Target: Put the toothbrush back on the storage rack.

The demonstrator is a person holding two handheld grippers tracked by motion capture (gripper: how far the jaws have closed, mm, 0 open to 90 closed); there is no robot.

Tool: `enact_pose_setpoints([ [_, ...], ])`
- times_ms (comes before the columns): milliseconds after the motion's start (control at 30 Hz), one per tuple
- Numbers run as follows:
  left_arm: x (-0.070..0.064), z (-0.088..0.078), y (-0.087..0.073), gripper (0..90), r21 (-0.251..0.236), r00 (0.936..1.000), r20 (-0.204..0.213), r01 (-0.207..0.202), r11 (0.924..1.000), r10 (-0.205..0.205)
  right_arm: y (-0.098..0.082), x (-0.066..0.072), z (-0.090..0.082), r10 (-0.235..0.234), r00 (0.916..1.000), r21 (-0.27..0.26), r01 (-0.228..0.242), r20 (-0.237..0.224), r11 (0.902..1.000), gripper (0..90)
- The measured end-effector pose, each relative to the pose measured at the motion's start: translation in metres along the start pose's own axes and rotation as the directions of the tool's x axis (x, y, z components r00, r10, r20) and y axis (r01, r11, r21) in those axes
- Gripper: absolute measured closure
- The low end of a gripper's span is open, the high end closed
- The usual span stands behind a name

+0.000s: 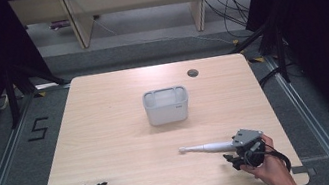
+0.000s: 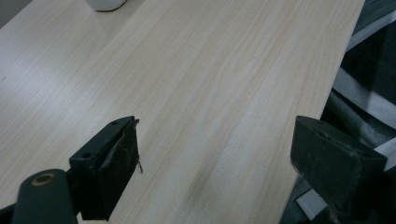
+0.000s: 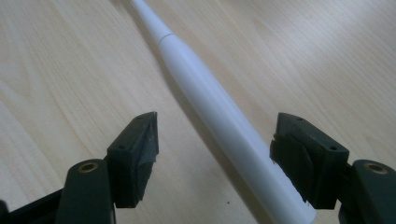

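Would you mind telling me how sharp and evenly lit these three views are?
High view: table evenly lit, surroundings dark, white container crisp. Left gripper view: soft, a shadow across the wood. Right gripper view: white electric toothbrush sharp, casting a faint shadow, near jaws slightly blurred.

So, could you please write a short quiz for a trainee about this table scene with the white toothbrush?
1. True or false: the right gripper has the electric toothbrush between its open jaws.
2. What stands near the middle of the table?
A. white holder
B. red cup
C. blue plate
3. What lies between the jaws of the left gripper?

Key: 1. True, though one pad seems to touch the handle. 2. A. 3. Nothing, they stand open over bare tabletop at the table's edge.
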State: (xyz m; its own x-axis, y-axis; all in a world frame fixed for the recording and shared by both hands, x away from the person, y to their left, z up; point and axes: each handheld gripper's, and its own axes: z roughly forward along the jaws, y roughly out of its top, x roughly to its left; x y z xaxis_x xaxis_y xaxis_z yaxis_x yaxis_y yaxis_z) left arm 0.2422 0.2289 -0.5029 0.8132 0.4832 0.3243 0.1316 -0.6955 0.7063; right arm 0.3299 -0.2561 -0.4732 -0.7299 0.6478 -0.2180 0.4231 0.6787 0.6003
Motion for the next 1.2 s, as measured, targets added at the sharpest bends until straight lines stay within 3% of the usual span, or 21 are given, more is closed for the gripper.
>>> enact_pose_setpoints([
  [467,-0.002,0.001,0.0,14.9,-0.012,0.9999,-0.008,0.007,0.9999,-0.007,0.026,-0.009,0.017,-0.049,0.9975,0.069,0.052,-0.051,0.9963,37.0],
  [500,-0.001,0.001,0.0,14.9,-0.012,0.9999,-0.008,0.008,0.9999,-0.008,0.029,-0.011,0.018,-0.074,0.9955,0.091,0.079,-0.06,0.9927,38.3],
  [533,-0.001,0.001,0.0,14.9,-0.011,0.9999,-0.008,0.008,0.9999,-0.008,0.031,-0.011,0.019,-0.063,0.9944,0.102,0.072,-0.085,0.9921,39.1],
  [633,-0.001,0.0,0.0,14.9,-0.004,1.0,0.001,0.005,1.0,-0.005,0.035,-0.011,0.023,-0.092,0.9892,0.125,0.106,-0.114,0.9865,42.5],
  [733,-0.002,0.001,0.0,14.9,0.0,0.9999,0.011,0.002,1.0,-0.002,0.038,-0.013,0.028,-0.132,0.9837,0.138,0.148,-0.123,0.9792,47.0],
  [800,-0.002,0.001,0.0,14.9,-0.006,0.9999,0.01,0.004,1.0,-0.004,0.039,-0.011,0.03,-0.093,0.985,0.158,0.116,-0.145,0.9807,49.6],
  [933,-0.001,0.0,0.0,14.9,-0.001,1.0,0.009,0.0,1.0,0.0,0.042,-0.013,0.034,-0.13,0.98,0.17,0.155,-0.151,0.9732,52.6],
  [967,-0.001,0.001,0.0,14.9,-0.006,1.0,0.009,0.004,1.0,-0.004,0.043,-0.012,0.033,-0.109,0.9818,0.183,0.137,-0.156,0.9734,53.2],
  [1000,-0.001,0.001,0.0,14.9,-0.008,0.9999,0.009,0.005,1.0,-0.005,0.043,-0.013,0.035,-0.105,0.9785,0.184,0.138,-0.177,0.9731,53.3],
  [1133,-0.001,0.001,0.0,14.9,0.007,1.0,0.005,-0.009,0.9999,0.009,0.045,-0.014,0.04,-0.13,0.9757,0.2,0.165,-0.176,0.9657,55.3],
  [1167,-0.001,0.001,0.0,14.9,0.004,0.9999,0.007,-0.008,1.0,0.008,0.045,-0.015,0.042,-0.152,0.9696,0.196,0.19,-0.192,0.9621,55.8],
  [1200,-0.002,0.001,0.0,14.9,-0.001,0.9999,0.014,0.003,1.0,-0.003,0.046,-0.014,0.043,-0.134,0.9726,0.213,0.174,-0.19,0.9615,56.1],
])
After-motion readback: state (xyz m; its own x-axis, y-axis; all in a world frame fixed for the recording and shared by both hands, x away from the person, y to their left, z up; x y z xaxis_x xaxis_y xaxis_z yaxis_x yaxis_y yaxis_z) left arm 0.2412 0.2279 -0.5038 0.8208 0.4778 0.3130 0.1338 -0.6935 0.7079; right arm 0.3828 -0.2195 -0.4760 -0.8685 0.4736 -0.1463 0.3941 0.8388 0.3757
